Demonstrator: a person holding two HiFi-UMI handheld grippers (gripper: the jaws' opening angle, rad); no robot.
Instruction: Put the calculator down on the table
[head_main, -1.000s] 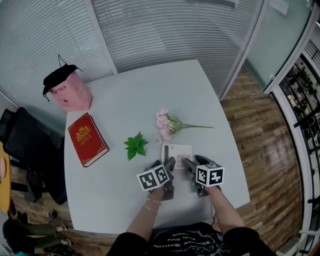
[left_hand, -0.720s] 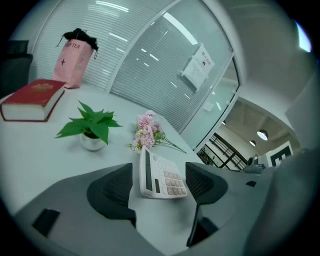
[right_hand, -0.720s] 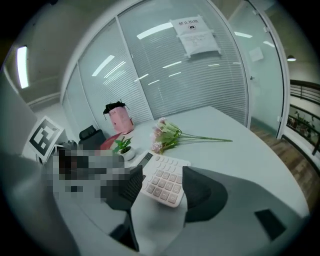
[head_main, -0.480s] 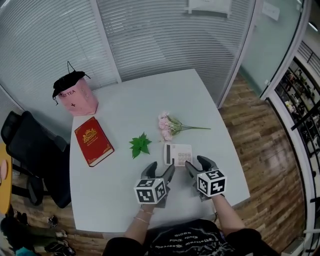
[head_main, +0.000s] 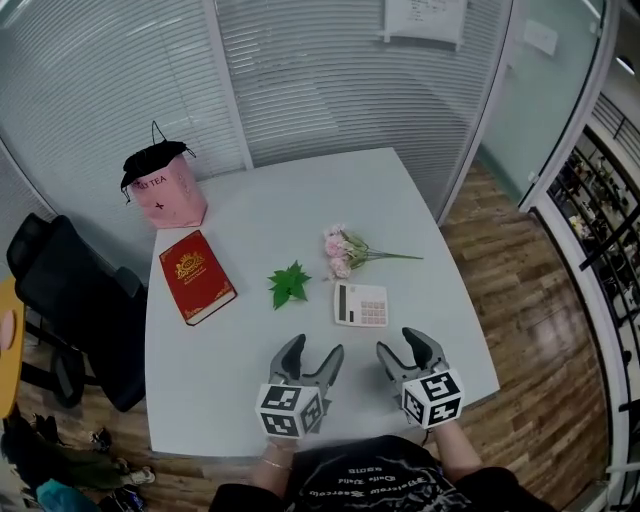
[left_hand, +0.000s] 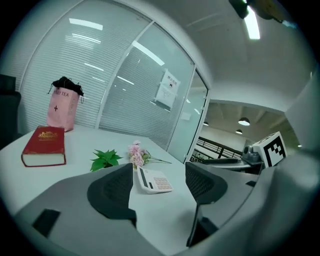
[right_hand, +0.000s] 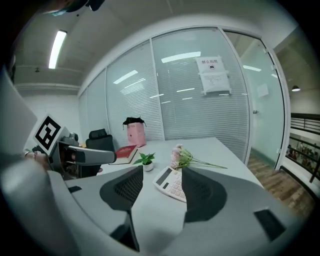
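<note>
While calculator (head_main: 361, 304) lies flat on table (head_main: 240, 220), L gripper (head_main: 313, 359) & R gripper (head_main: 407, 349) sit near it, both jaws wide apart, empty.

White calculator (head_main: 360, 304), red book (head_main: 197, 276) with gold emblem, pink bag (head_main: 165, 187) with black top, green leaves (head_main: 289, 284), pink flowers (head_main: 340, 250), pale grey desk (head_main: 250, 220), grey left tongs (head_main: 315, 350) and right tongs (head_main: 400, 345), black-and-white square-patterned

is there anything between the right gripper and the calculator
Nothing visible. Only bare table lies between the open right gripper and the calculator, which already rests flat on the table. The pink flowers lie beyond it, on its far side.
</note>
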